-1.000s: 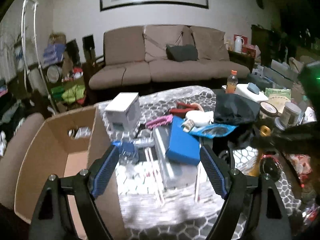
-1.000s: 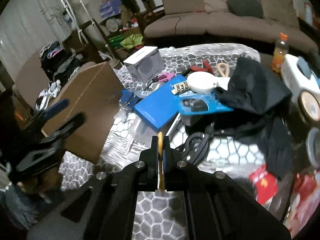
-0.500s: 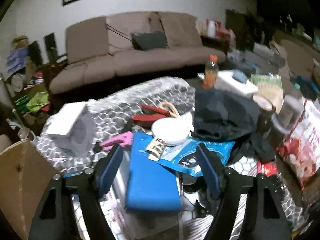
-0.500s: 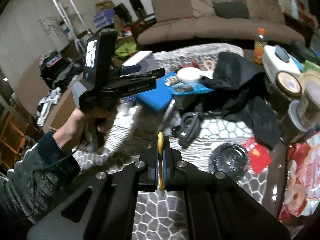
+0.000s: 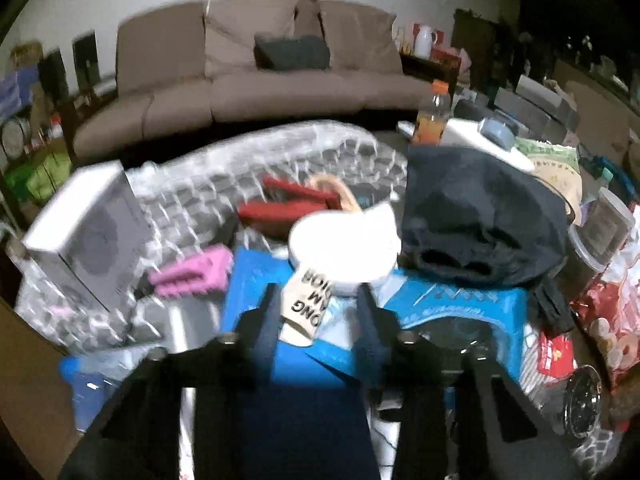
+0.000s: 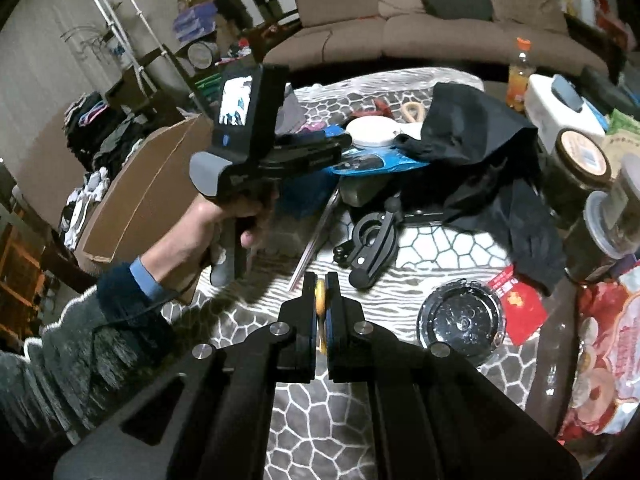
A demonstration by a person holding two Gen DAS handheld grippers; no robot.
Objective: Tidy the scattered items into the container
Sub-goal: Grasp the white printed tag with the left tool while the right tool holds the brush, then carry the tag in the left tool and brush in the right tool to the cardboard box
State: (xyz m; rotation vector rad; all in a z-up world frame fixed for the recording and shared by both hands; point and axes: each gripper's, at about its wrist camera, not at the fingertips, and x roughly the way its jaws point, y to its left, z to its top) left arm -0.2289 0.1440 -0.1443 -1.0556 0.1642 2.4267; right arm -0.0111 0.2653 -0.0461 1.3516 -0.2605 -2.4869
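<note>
My left gripper (image 5: 320, 300) is no longer over by the cardboard box (image 6: 136, 200); it is now out over the pile, low above the blue box (image 5: 256, 280). A second ago its jaws stood wide, with the blue box and clear wrappers between them; now they are closing, and the tan printed tag (image 5: 306, 304) under the white round lid (image 5: 344, 248) lies between them. From my right-hand camera, my left hand (image 6: 224, 224) and its sleeve (image 6: 92, 320), missing a second ago, now fill the left side, near the table's middle.
</note>
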